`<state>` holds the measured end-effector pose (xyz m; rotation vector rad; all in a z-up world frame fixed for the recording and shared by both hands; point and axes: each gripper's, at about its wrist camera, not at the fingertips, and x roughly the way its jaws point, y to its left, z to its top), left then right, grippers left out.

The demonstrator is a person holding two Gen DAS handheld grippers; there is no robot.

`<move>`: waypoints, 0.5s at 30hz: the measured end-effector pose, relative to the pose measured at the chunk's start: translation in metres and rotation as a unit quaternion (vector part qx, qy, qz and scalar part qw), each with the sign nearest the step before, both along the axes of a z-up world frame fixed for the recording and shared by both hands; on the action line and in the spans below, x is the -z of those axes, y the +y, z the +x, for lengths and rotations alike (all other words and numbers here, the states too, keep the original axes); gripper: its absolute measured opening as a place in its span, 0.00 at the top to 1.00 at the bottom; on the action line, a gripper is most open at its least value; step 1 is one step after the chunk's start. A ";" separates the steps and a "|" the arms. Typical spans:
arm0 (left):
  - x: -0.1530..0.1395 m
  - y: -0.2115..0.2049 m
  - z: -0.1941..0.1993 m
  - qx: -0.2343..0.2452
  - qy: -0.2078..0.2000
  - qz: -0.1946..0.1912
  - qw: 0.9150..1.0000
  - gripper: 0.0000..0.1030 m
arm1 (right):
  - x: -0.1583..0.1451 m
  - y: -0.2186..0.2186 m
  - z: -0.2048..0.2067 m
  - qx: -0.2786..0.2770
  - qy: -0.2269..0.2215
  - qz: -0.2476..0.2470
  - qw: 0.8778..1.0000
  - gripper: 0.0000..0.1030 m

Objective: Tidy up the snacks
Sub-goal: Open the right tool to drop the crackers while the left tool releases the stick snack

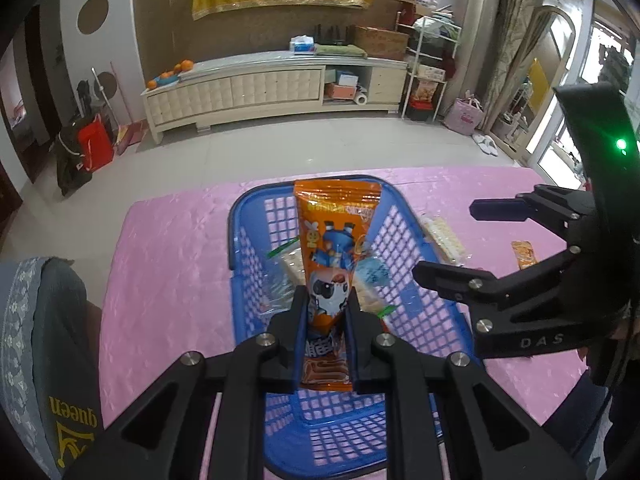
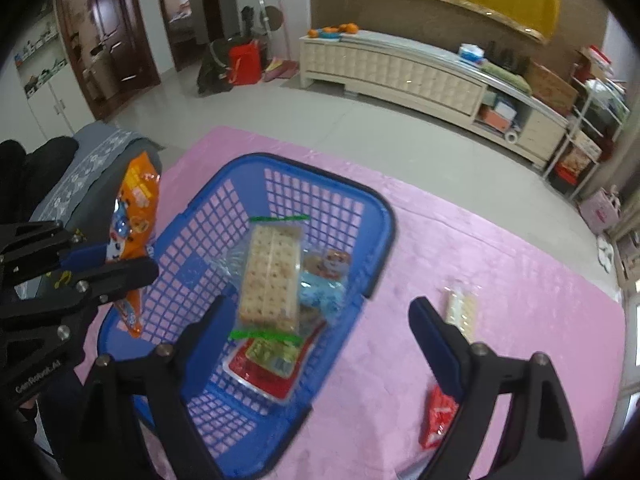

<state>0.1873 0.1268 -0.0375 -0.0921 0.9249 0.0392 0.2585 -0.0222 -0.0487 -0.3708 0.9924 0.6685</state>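
Orange foil fills the middle of the left wrist view: the left gripper (image 1: 326, 312) is clenched on an orange snack packet (image 1: 335, 240) printed with cartoon figures, its pads pressing the packet's lower part while the top stands upright toward the frame's centre. Behind and below the packet sits the blue basket (image 1: 248, 216) (a lattice-walled plastic one) on a pink tablecloth (image 1: 168, 248). In the right wrist view the same packet shows at the left edge, above the basket's near-left corner.

The right gripper (image 2: 316, 344) is released, its jaws standing wide with nothing between them; it hangs over the basket's lower right rim in its own view, and appears at the right side of the left wrist view with both fingers spread.

Inside the basket lies a clear-wrapped cracker pack (image 2: 272, 276) with green sealed ends, resting on top of a light blue wrapper (image 2: 322, 294) and a red-bordered packet (image 2: 264, 372); another small packet with a cartoon face (image 2: 334, 260) lies beside the crackers toward the far wall.

Outside the basket, on the cloth at the right of the right wrist view, lie a pale wafer pack (image 2: 462, 310) and, lower down, a red sachet (image 2: 438, 420) partly hidden by the gripper's right finger. A small orange packet (image 1: 524, 254) lies on the cloth at the right of the left wrist view. A grey patterned sleeve (image 1: 32, 340) fills the lower left there.
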 end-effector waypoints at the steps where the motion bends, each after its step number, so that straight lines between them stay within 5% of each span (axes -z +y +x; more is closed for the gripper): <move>1: -0.001 -0.003 0.002 0.003 0.000 -0.001 1.000 0.86 | 0.000 -0.003 0.001 0.007 -0.003 0.001 1.000 0.11; 15: 0.021 -0.023 0.048 0.031 0.030 0.001 0.999 0.86 | 0.004 -0.043 0.023 0.081 -0.037 0.018 0.996 0.11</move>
